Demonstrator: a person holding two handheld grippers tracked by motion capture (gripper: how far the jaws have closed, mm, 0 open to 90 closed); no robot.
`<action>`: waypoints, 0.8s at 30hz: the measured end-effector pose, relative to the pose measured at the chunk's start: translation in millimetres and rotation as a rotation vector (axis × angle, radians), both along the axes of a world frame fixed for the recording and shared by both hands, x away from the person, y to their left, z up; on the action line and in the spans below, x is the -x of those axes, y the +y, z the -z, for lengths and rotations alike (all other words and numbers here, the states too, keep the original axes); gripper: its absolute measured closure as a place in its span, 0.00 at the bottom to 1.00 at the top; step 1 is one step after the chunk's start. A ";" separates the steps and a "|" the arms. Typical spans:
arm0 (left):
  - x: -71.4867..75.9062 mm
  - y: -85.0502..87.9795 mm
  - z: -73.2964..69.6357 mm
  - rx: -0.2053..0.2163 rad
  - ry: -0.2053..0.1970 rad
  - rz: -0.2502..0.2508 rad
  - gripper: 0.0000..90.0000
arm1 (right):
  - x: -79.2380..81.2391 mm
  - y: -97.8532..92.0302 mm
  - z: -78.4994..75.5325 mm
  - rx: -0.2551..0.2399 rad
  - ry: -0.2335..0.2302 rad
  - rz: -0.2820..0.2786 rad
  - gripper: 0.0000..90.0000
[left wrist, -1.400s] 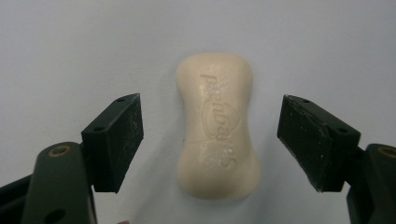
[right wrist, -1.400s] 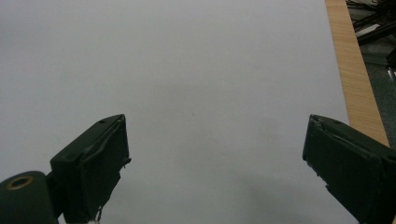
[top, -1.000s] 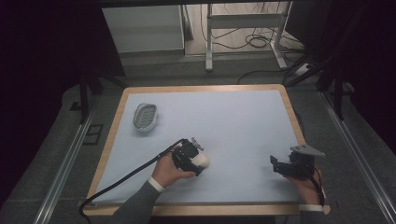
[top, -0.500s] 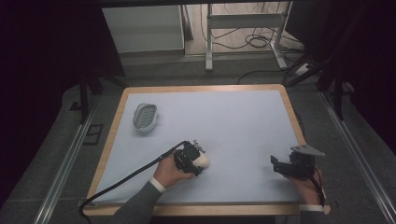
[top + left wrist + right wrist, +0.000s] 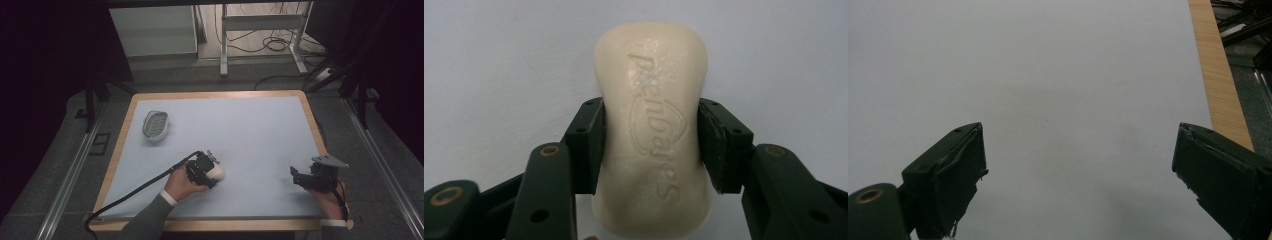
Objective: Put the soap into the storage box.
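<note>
A cream bar of soap with embossed lettering sits between the two black jaws of my left gripper, which is shut on its sides. From above, the soap shows as a pale oval at the front middle of the light blue mat, with the left gripper around it. My right gripper rests near the front right of the mat, and its jaws stand wide open over bare mat. A grey oval soap dish lies at the left of the mat, apart from both grippers.
The mat lies on a wooden-edged table; that edge runs close to the right gripper. A black cable trails from the left gripper over the front left corner. Metal rails and table legs stand on the floor beyond.
The left gripper with the soap has shifted slightly to the right and toward the front. The right gripper has stayed where it was.
</note>
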State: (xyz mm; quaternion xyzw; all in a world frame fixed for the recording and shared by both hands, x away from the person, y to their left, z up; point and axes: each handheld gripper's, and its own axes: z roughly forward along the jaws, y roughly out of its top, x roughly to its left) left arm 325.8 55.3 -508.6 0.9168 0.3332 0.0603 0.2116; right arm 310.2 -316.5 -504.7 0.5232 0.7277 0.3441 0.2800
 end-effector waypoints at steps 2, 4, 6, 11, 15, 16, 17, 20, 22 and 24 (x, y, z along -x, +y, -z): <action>0.2 -0.4 0.4 -0.002 -0.002 -0.001 0.54 | -0.1 -0.5 0.2 0.001 0.002 0.003 0.08; 0.3 -0.4 0.7 -0.002 -0.004 0.002 0.54 | -0.2 -0.4 0.5 0.002 0.002 0.006 0.08; 0.4 -0.5 0.7 -0.004 -0.005 0.006 0.54 | -0.2 -0.5 0.5 0.002 0.002 0.006 0.08; 0.5 0.4 0.2 -0.007 -0.010 0.023 0.55 | -0.3 -0.7 0.6 0.003 0.003 0.006 0.08; -0.9 2.3 -0.8 0.004 -0.001 0.034 0.55 | -0.2 -1.3 0.5 0.001 0.004 0.006 0.08; -1.6 3.7 -3.2 0.014 0.001 0.038 0.55 | -0.2 -2.0 0.3 0.000 0.002 0.006 0.08; -1.6 3.7 -3.2 0.014 0.001 0.038 0.55 | -0.1 -2.4 0.1 0.001 0.001 0.008 0.08; -2.8 6.8 -8.0 0.032 0.000 0.038 0.55 | 0.1 -3.5 -0.2 0.000 0.000 0.011 0.08; -3.5 8.7 -10.5 0.043 -0.004 0.028 0.55 | 0.2 -3.6 -0.3 -0.001 0.001 0.013 0.08; -5.5 12.3 -14.0 0.045 -0.001 0.030 0.55 | 0.4 -3.8 -0.4 0.000 -0.001 0.014 0.08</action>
